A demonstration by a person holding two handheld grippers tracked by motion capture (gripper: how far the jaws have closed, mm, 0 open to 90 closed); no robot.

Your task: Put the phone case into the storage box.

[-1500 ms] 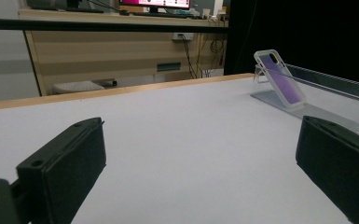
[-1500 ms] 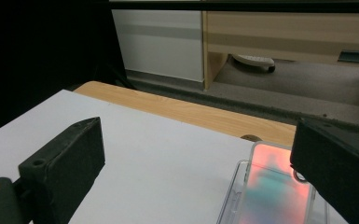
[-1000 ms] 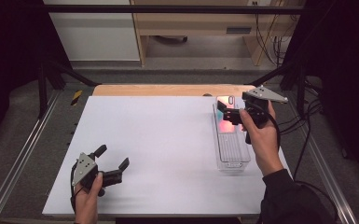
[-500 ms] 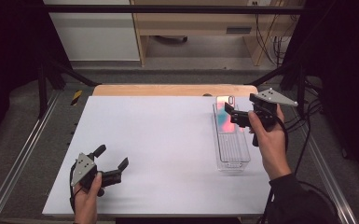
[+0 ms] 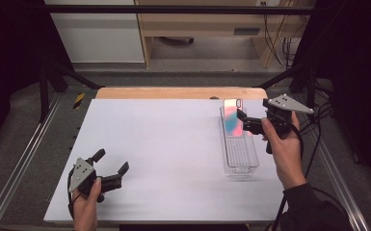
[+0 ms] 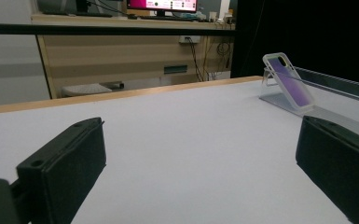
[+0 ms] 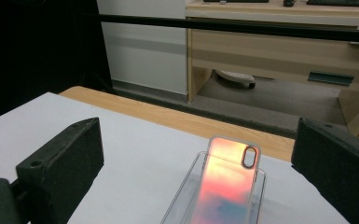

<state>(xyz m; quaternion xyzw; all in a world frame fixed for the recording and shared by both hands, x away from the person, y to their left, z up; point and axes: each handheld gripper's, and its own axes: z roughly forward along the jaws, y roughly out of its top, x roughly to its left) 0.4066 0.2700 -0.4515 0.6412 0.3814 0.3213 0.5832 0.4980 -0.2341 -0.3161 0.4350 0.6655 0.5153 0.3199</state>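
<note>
We see the right gripper (image 5: 247,124) hanging just beside the far end of the clear tray (image 5: 241,159), jaws spread wide with nothing between them. The phone case (image 5: 232,118), iridescent pink and teal, leans tilted in the far end of that tray, top edge propped on the far wall, camera cutout up. In the right gripper view the phone case (image 7: 225,184) sits centred between the two black jaws, apart from both. We judge the step in hand as a reach for the case, or a release just made; we cannot tell which.

If it is a grasp: we'd keep the jaws wide, come down along the case's long axis, and close on its two long side edges above the tray rim, not on the tray walls. The case looks thin and flexible, so a light squeeze near the middle; too hard and it bows out. The tray is light clear plastic and may slide or tip on the white table (image 5: 164,144) if nudged, so we lift straight up, clear of the far wall.

Left gripper (image 5: 112,174) rests low near the table's near-left corner, jaws apart, empty, well apart from the tray. It could steady the tray if needed
</note>
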